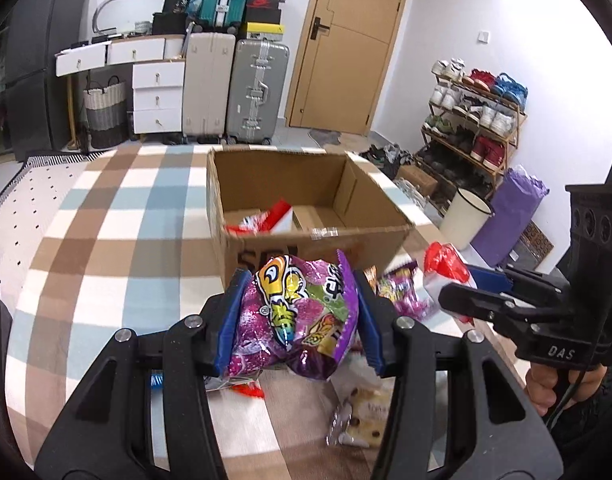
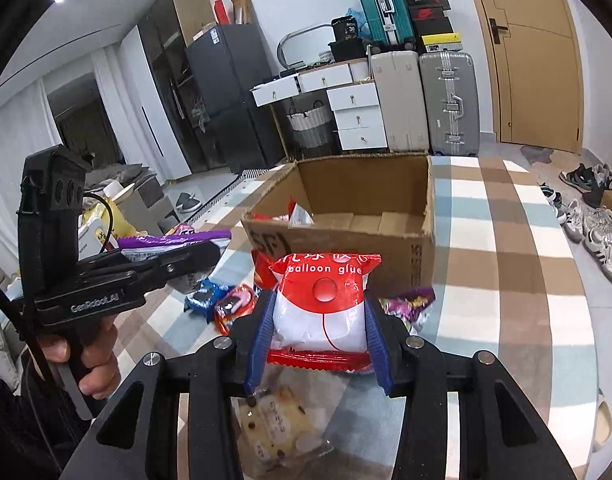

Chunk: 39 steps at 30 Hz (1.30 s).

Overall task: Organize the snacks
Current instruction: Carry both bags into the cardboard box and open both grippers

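My left gripper point(image 1: 295, 312) is shut on a purple snack bag point(image 1: 293, 312) and holds it above the table, just in front of the open cardboard box point(image 1: 306, 244). My right gripper point(image 2: 320, 320) is shut on a red and white "balloon glue" packet point(image 2: 326, 304), also held before the cardboard box point(image 2: 346, 240). The box holds a red and white packet point(image 1: 265, 218). In the left wrist view the right gripper point(image 1: 458, 284) shows at the right with its packet point(image 1: 444, 264). In the right wrist view the left gripper point(image 2: 185, 256) shows at the left with the purple bag point(image 2: 173, 240).
Loose snacks lie on the checked tablecloth point(image 1: 105, 240): a cream cookie packet point(image 1: 362, 416), another purple bag point(image 1: 398, 288), a blue packet point(image 2: 203, 298) and a red packet point(image 2: 233, 306). Suitcases point(image 1: 257, 88), drawers and a shoe rack point(image 1: 474, 120) stand beyond the table.
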Motion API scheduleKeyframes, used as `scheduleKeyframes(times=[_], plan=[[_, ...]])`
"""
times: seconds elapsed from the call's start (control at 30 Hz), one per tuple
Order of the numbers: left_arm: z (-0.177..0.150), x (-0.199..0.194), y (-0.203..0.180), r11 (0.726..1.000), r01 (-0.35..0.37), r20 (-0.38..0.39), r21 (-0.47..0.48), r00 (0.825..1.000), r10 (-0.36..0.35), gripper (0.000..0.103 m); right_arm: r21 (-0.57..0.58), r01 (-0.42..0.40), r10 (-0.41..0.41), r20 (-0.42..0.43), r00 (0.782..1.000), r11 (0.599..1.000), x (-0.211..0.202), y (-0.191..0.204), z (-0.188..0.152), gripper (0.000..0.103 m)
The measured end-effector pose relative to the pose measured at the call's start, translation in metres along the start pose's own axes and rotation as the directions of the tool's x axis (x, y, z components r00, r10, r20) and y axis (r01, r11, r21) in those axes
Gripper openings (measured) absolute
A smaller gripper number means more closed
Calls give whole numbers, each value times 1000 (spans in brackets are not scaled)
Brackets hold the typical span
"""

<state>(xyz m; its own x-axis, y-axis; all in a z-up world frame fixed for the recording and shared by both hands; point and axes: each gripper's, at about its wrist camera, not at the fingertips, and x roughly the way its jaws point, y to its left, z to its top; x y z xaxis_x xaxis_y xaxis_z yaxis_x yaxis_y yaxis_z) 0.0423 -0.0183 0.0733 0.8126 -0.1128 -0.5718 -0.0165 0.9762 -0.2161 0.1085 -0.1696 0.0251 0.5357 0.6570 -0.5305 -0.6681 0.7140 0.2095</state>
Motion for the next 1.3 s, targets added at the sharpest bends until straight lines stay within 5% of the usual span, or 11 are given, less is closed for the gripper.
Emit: scheduleKeyframes(times=[0.53, 1.3], plan=[[58, 34, 0, 1000, -22, 64, -2, 998, 22, 47, -2, 39, -39, 22, 999, 999, 14, -18, 54, 43], [82, 116, 26, 998, -66, -2, -7, 998, 66, 47, 11, 91, -90, -43, 995, 996, 80, -34, 77, 43]])
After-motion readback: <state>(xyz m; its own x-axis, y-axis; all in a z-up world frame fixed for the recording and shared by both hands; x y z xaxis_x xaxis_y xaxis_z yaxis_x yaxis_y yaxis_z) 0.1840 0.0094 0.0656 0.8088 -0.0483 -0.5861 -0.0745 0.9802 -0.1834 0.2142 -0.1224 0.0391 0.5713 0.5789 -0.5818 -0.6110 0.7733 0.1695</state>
